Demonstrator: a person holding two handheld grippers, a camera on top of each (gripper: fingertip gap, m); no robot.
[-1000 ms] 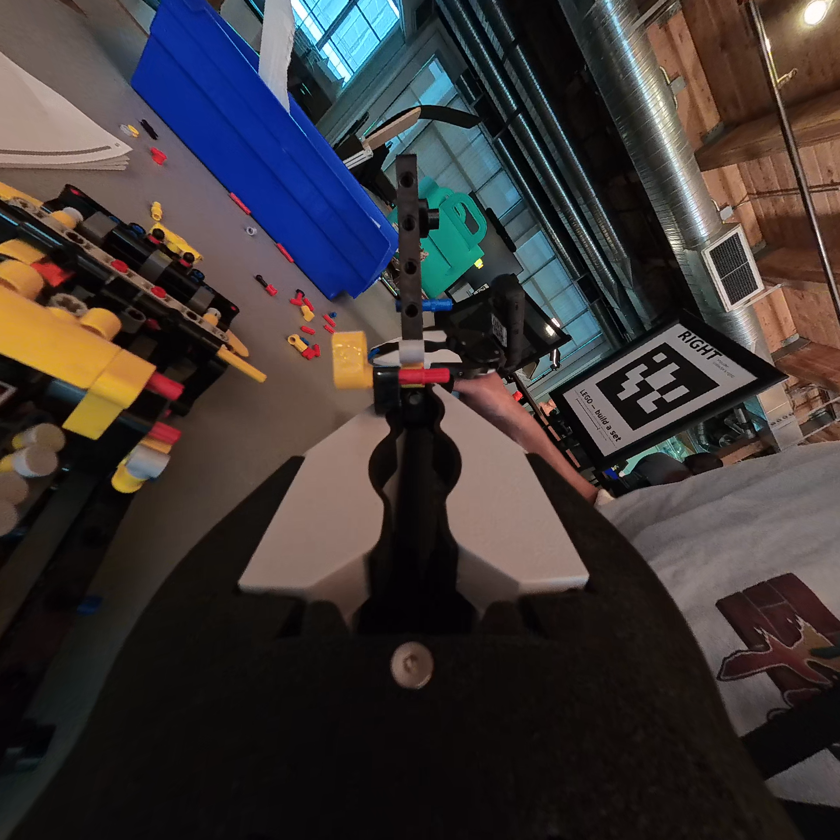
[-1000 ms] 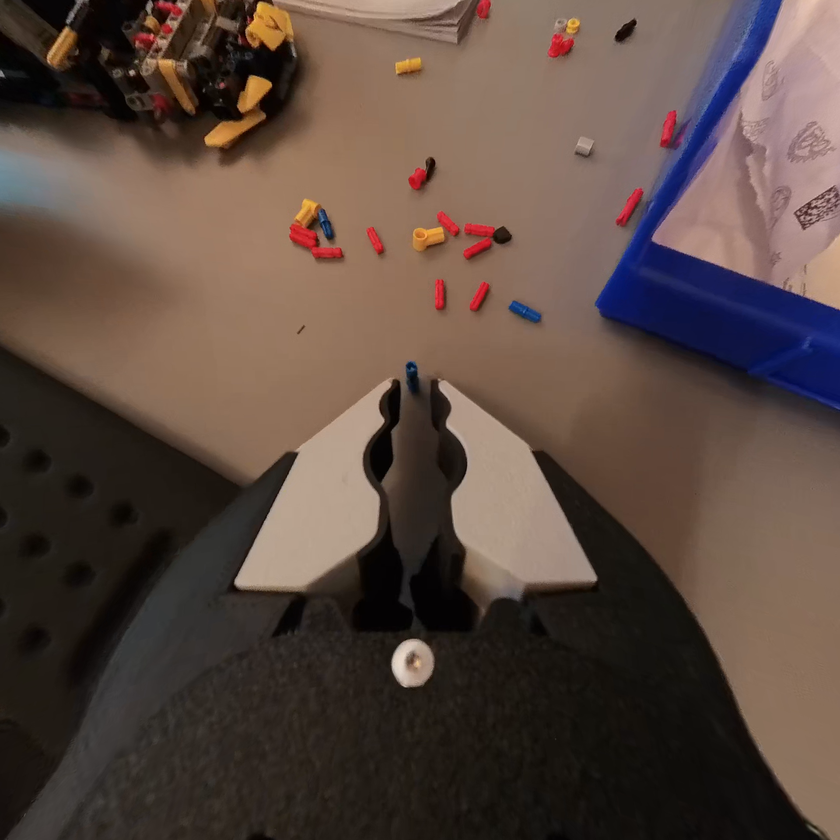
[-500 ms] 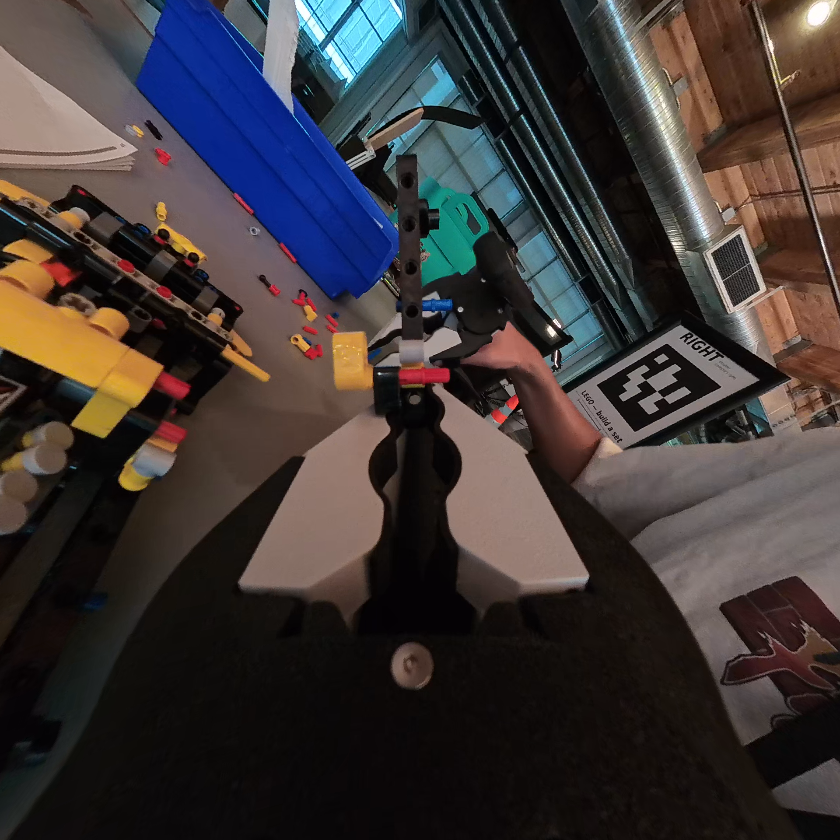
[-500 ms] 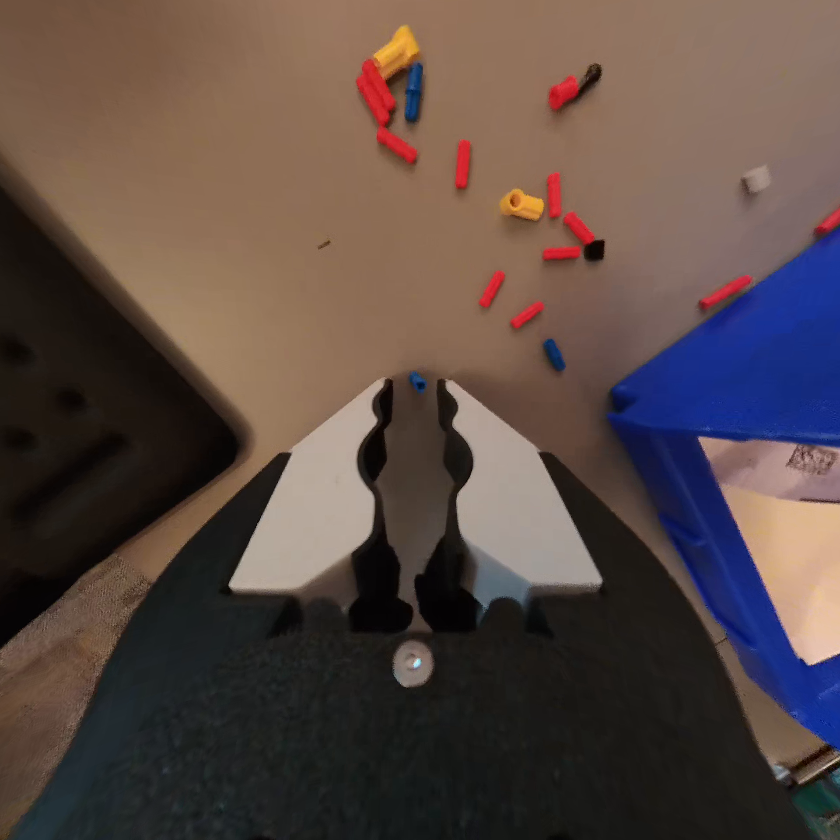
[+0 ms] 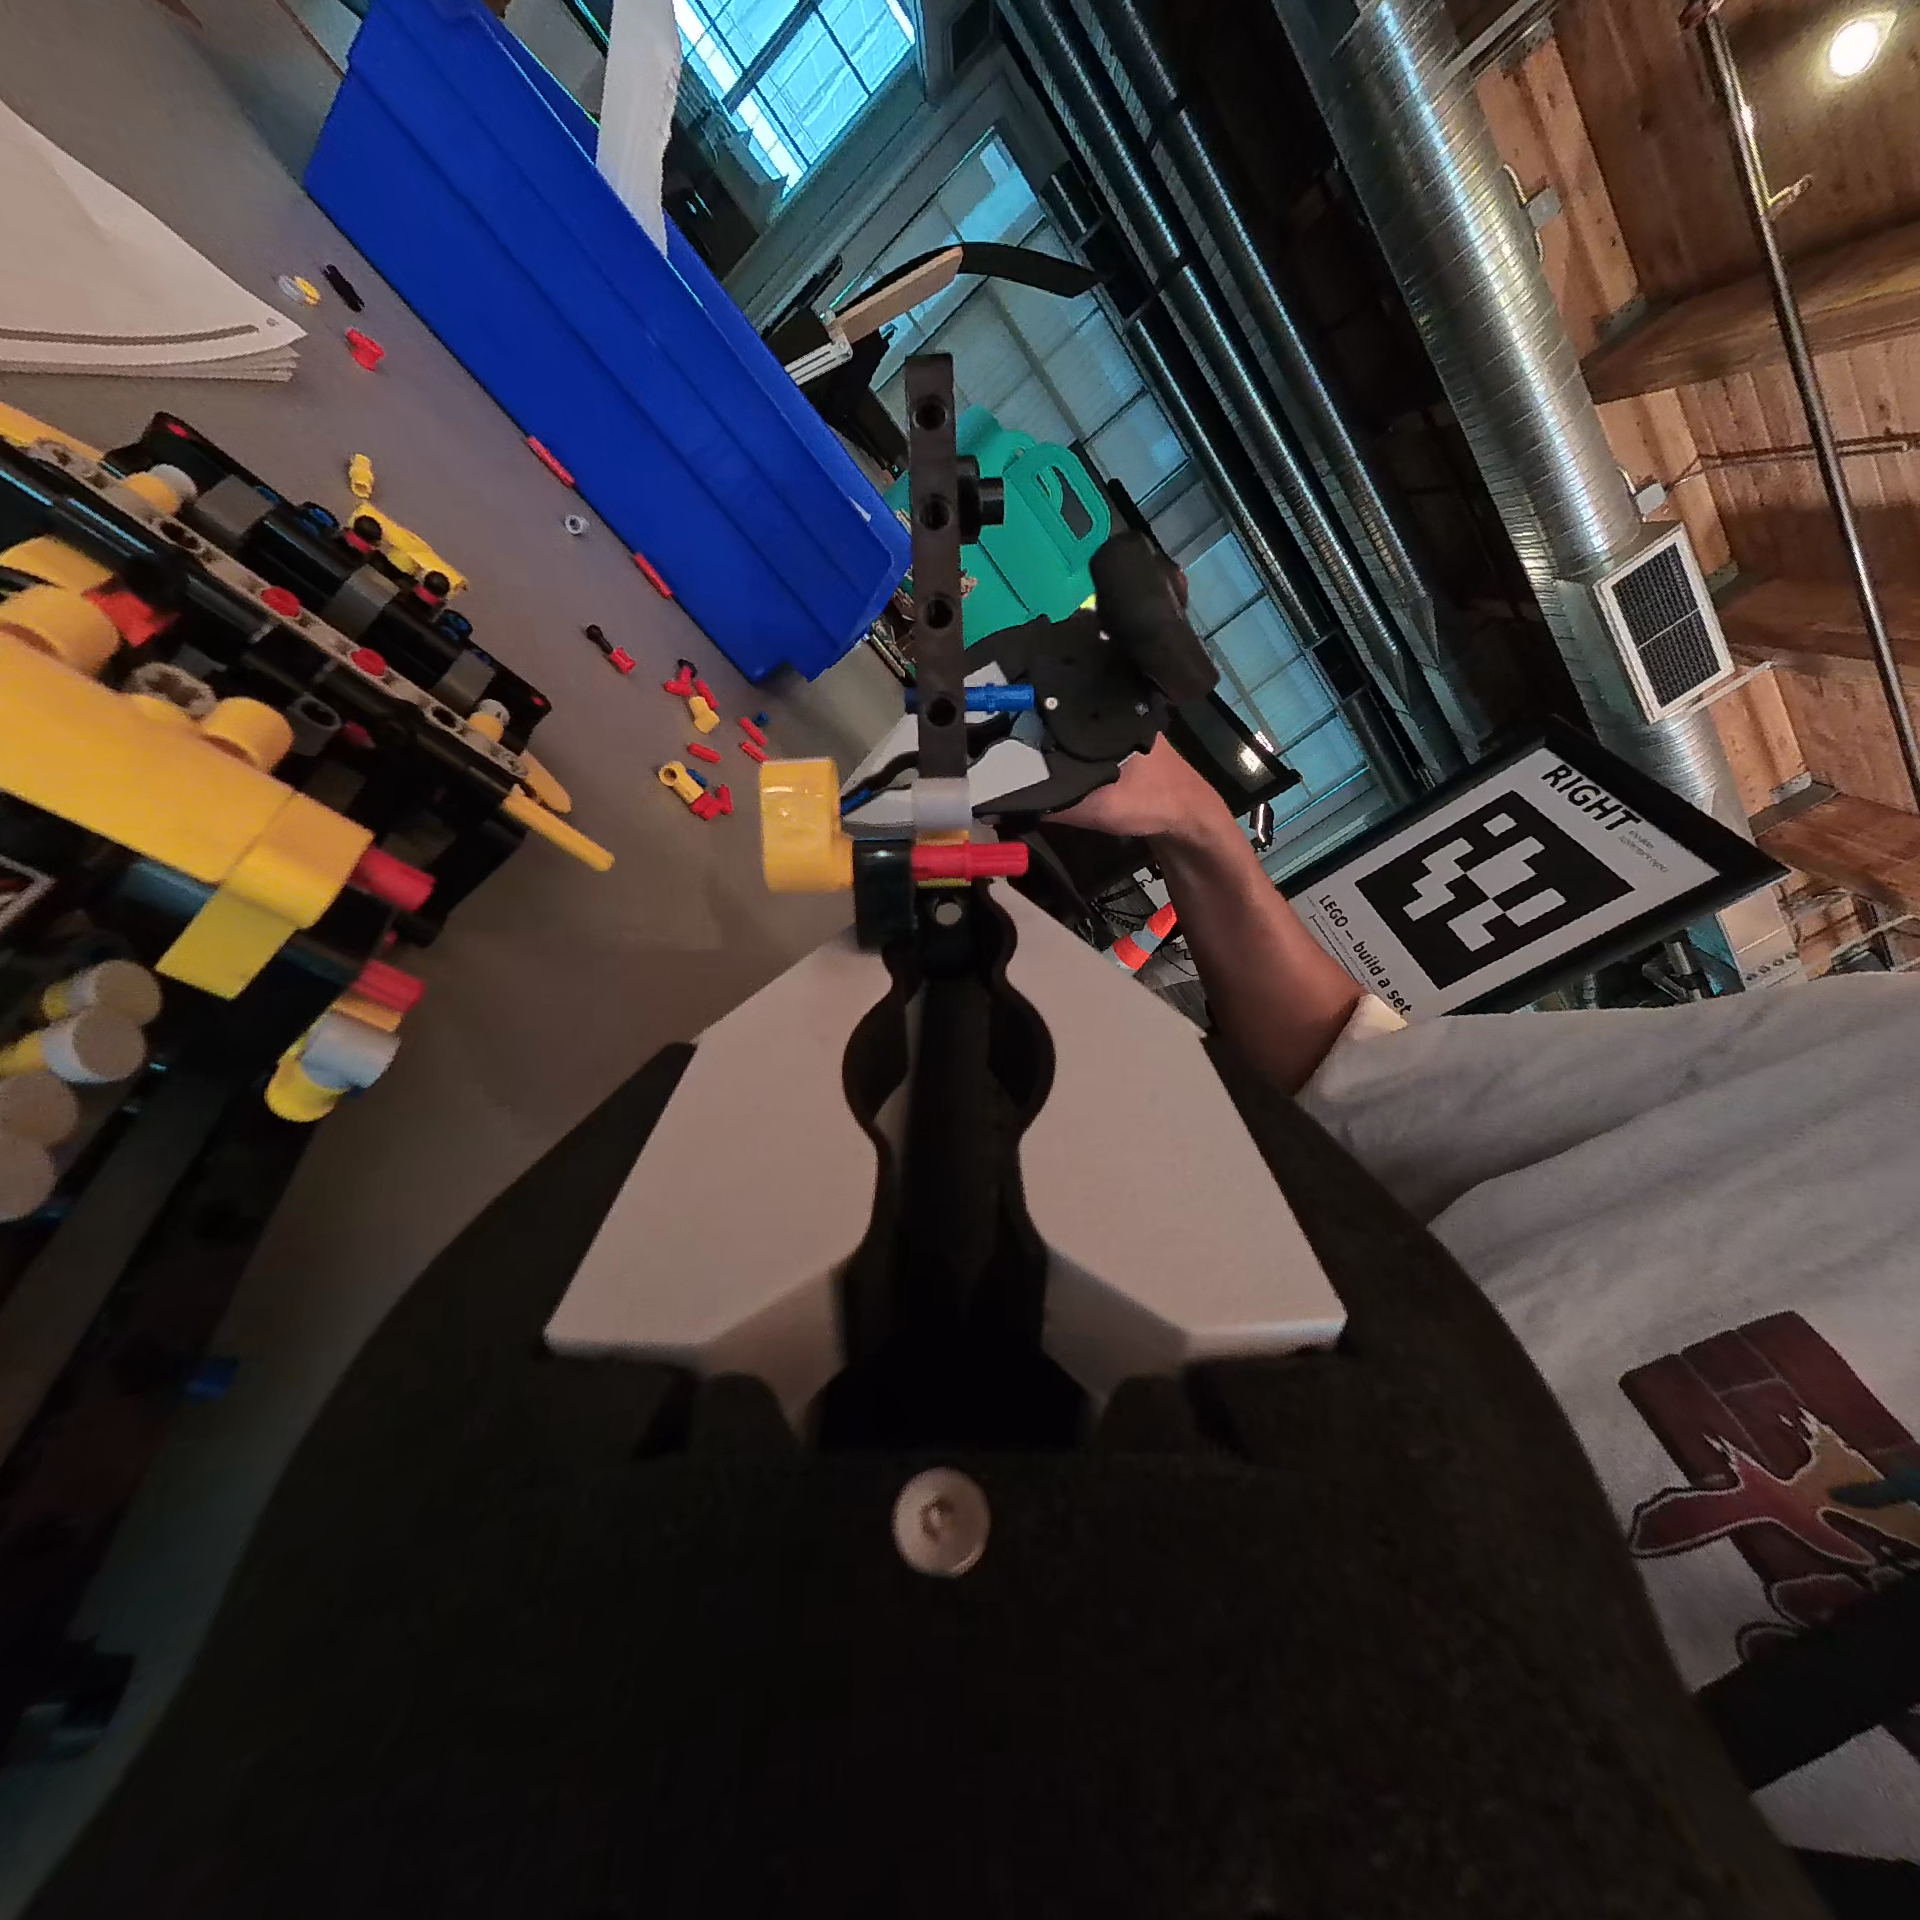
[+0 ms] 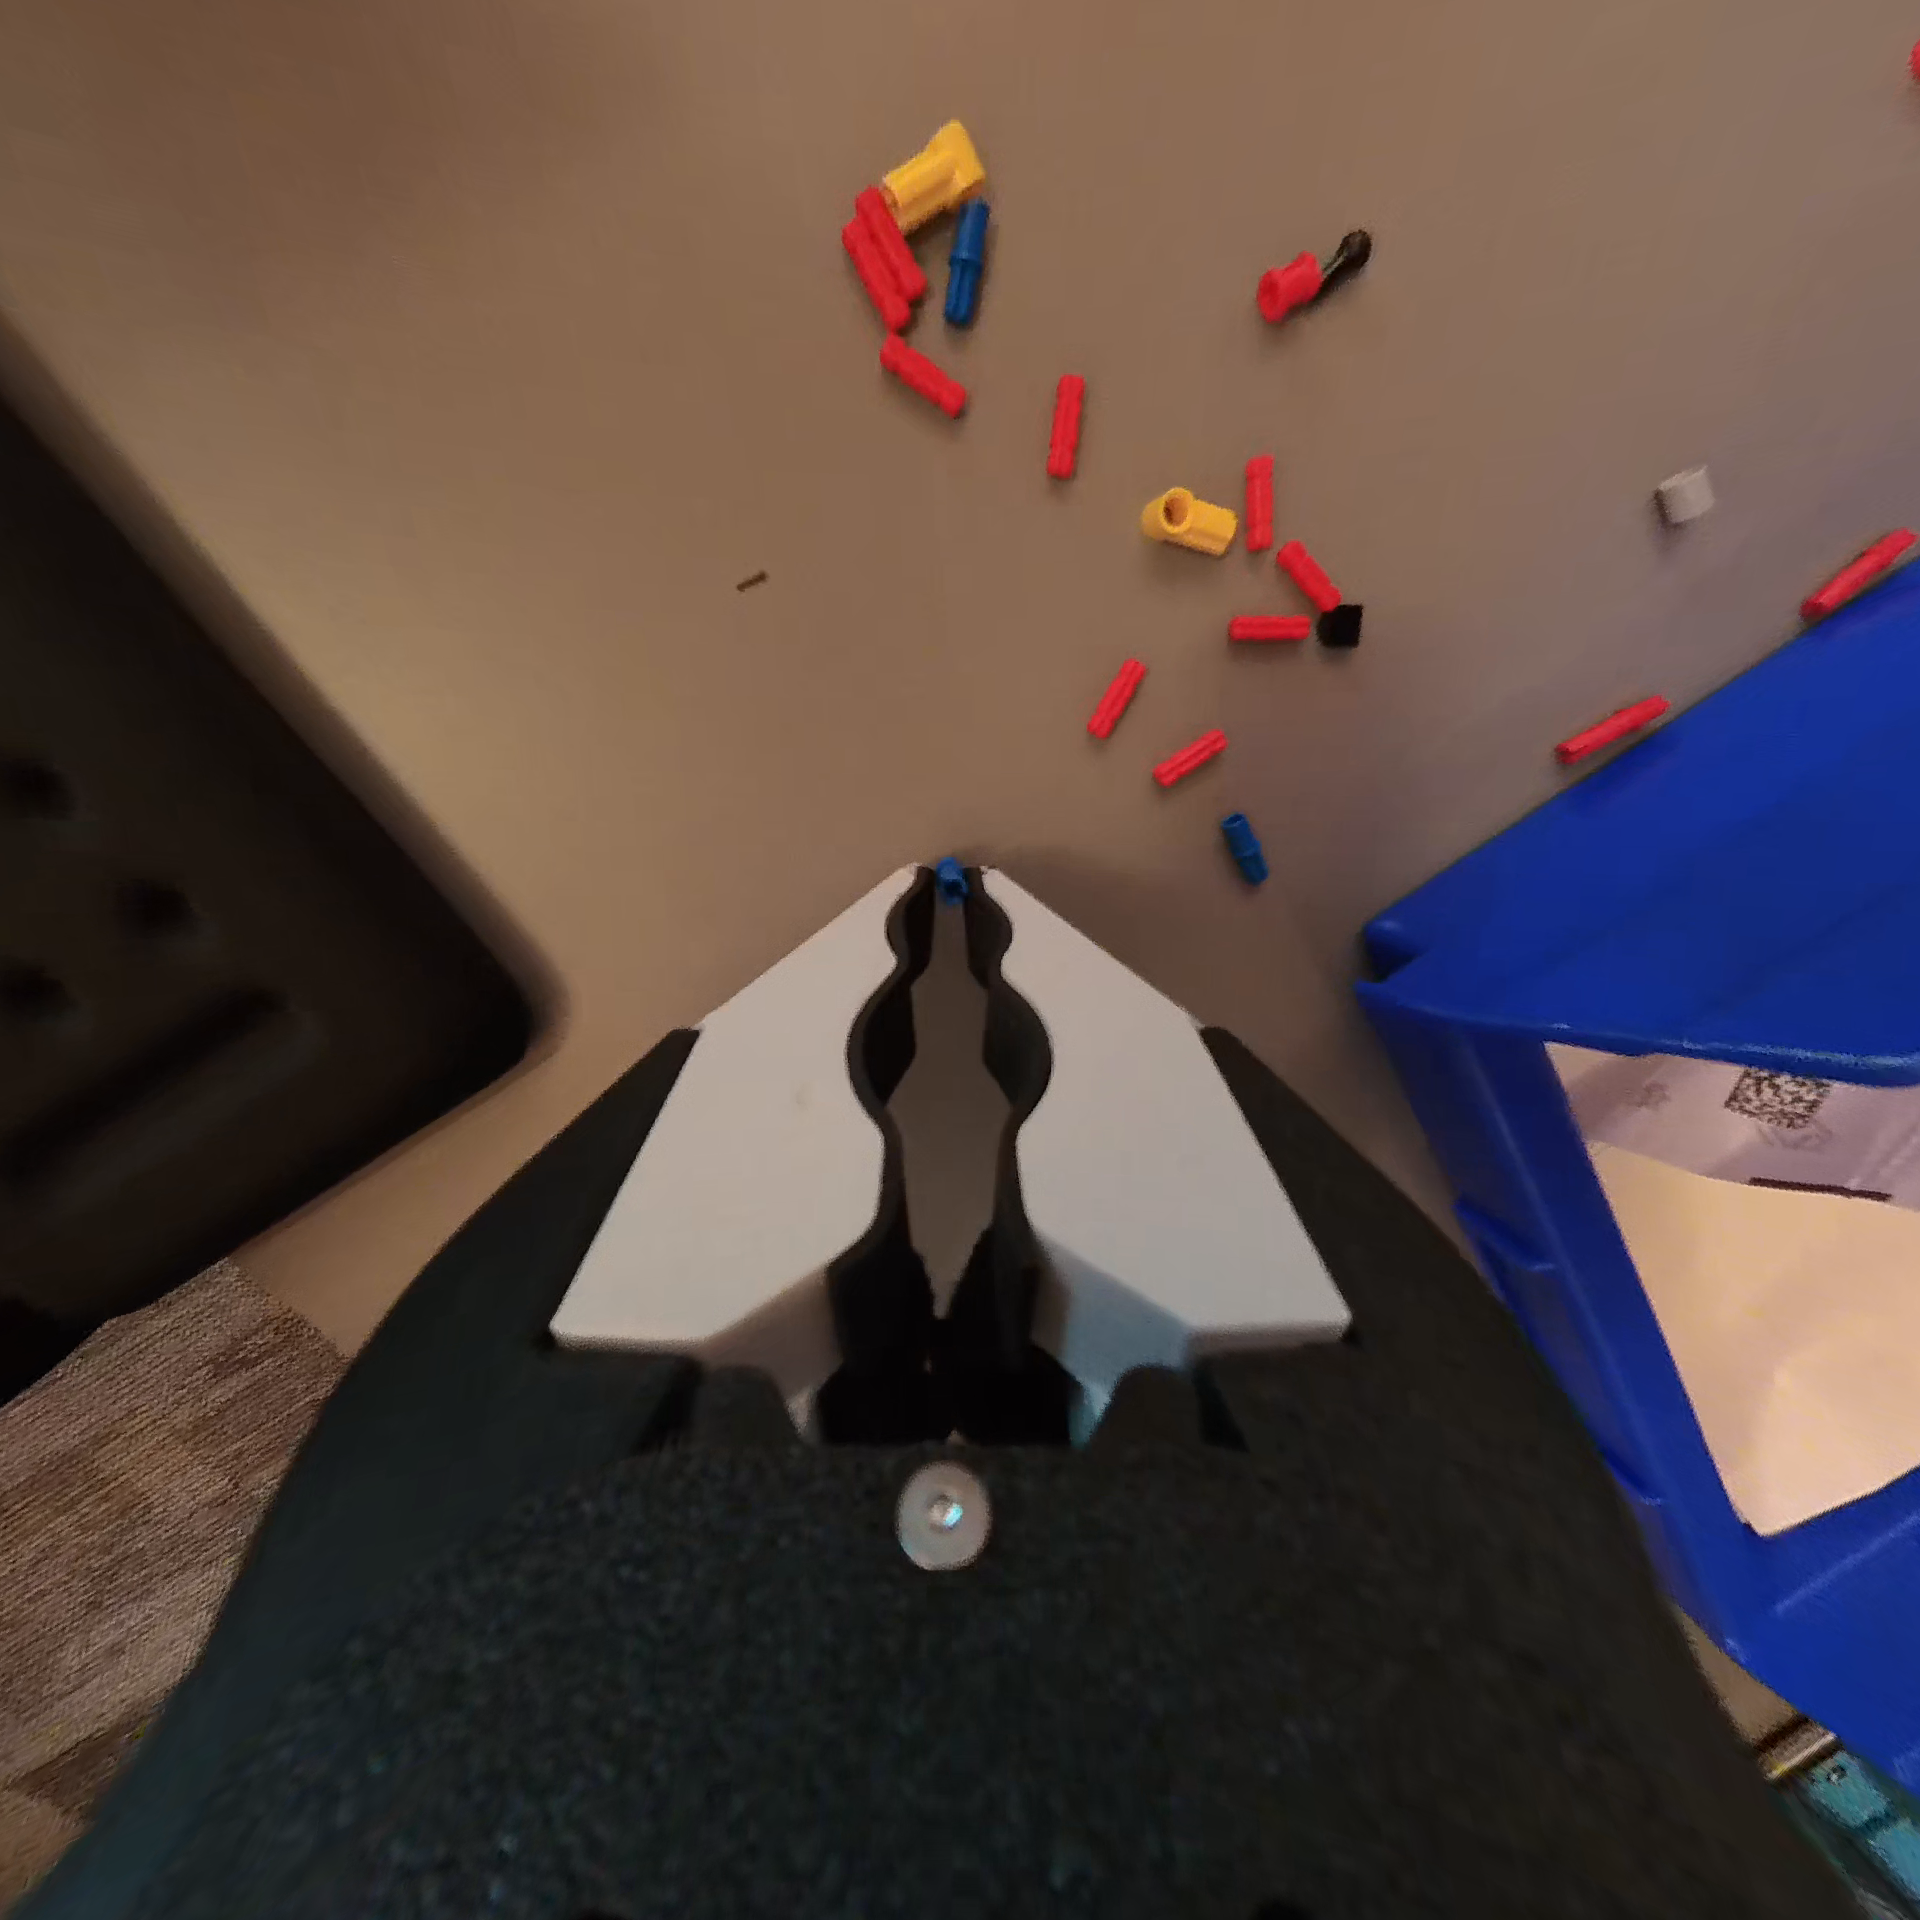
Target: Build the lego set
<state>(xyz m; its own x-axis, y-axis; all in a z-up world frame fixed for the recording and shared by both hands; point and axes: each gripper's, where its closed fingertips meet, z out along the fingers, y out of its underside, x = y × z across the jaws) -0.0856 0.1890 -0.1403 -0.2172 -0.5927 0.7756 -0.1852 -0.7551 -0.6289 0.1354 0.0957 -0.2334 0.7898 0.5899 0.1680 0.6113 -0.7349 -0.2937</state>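
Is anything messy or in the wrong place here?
Yes. Small red pins, blue pins and yellow connectors lie scattered loose over the grey table beside the blue plastic bin, not in it. One red pin lies right against the bin's wall. Nothing looks broken.

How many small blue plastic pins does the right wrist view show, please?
3 pins: one pinched in the right tool's tips, one beside the blue plastic bin, one by the upper yellow connector. More may be hidden.

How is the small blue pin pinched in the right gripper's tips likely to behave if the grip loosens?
The blue pin is tiny and round, so it would probably roll once dropped. Only the right gripper tips hold its end, so it may slip or twist easily.
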